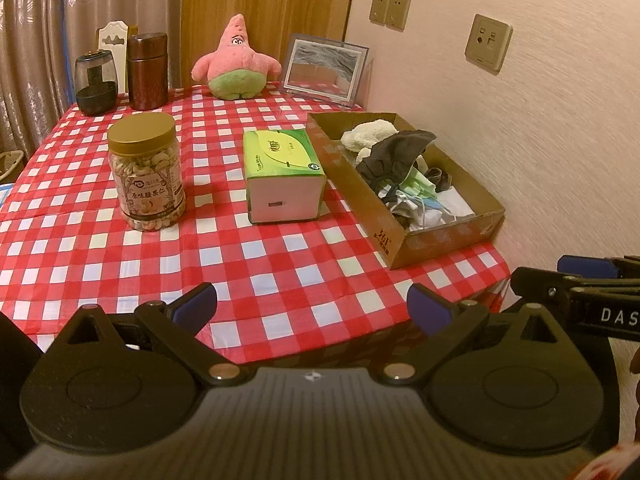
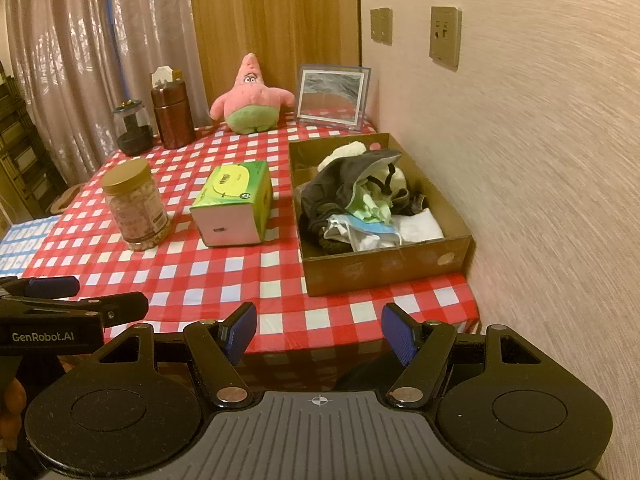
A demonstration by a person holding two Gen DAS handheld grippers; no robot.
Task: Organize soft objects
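Observation:
A cardboard box (image 1: 440, 240) (image 2: 384, 272) stands on the table's right side by the wall, filled with soft things: a cream plush piece (image 1: 370, 134), dark cloth (image 1: 396, 152) (image 2: 336, 188), face masks (image 2: 360, 232). A pink and green star plush (image 1: 234, 62) (image 2: 250, 98) sits upright at the far edge. My left gripper (image 1: 312, 306) hovers open and empty over the near table edge. My right gripper (image 2: 318, 332) is open and empty too, just short of the box's front wall. Each gripper shows at the side of the other's view.
On the red checked tablecloth (image 1: 280, 264) stand a green tissue box (image 1: 282, 172) (image 2: 234, 208), a nut jar with a gold lid (image 1: 146, 172) (image 2: 134, 204), a brown canister (image 1: 147, 70), a dark glass jar (image 1: 95, 82) and a picture frame (image 1: 324, 68). The wall runs along the right.

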